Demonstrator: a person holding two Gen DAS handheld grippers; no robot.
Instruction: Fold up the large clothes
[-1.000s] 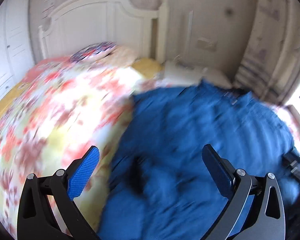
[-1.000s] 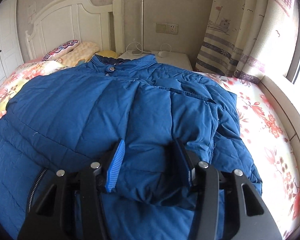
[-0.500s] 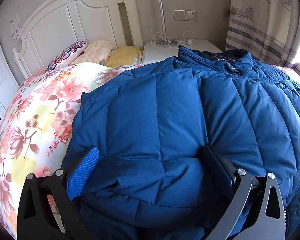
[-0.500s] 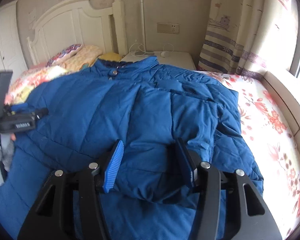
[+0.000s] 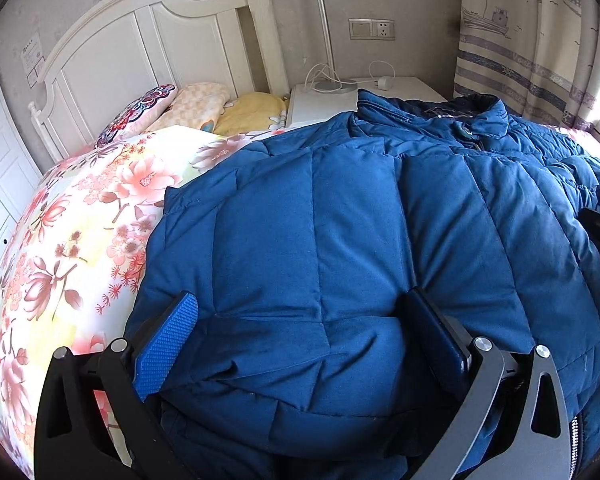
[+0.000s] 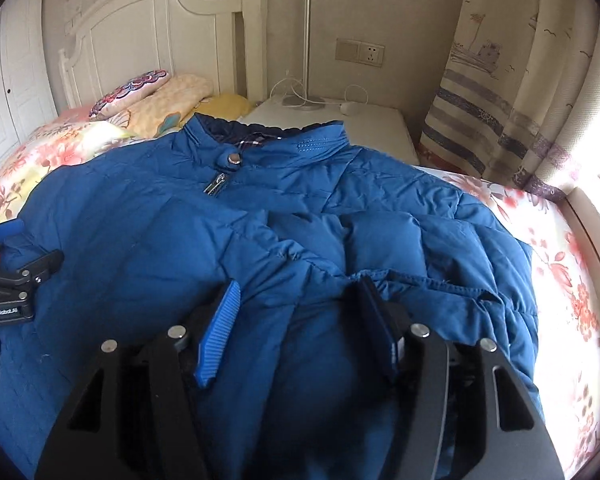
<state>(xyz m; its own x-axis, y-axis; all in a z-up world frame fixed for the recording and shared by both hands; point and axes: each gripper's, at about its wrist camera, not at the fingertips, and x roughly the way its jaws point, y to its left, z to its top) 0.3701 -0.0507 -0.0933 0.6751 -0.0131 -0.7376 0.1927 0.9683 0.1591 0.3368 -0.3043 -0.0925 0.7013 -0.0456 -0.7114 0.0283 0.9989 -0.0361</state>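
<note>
- A puffy, quilted blue down jacket (image 5: 360,240) is lying spread across the bed, its stand-up collar (image 6: 268,140) sitting at twelve o'clock toward the white nightstand (image 6: 332,128).
- The left gripper (image 5: 300,340) is straddling a fat padded fold at six o'clock; its ribbed blue pads (image 5: 164,348) are standing wide, the fabric bulging between them, not squeezed.
- The right gripper (image 6: 300,320) is opening, with a sleeve fold lying between the jaws, its textured pad (image 6: 218,336) standing clear of the cloth.
- A flowered cotton quilt (image 5: 80,220) is covering the mattress at nine o'clock of the jacket.
- A panelled white headboard (image 5: 140,48) is rising behind soft pillows (image 5: 172,108).
</note>
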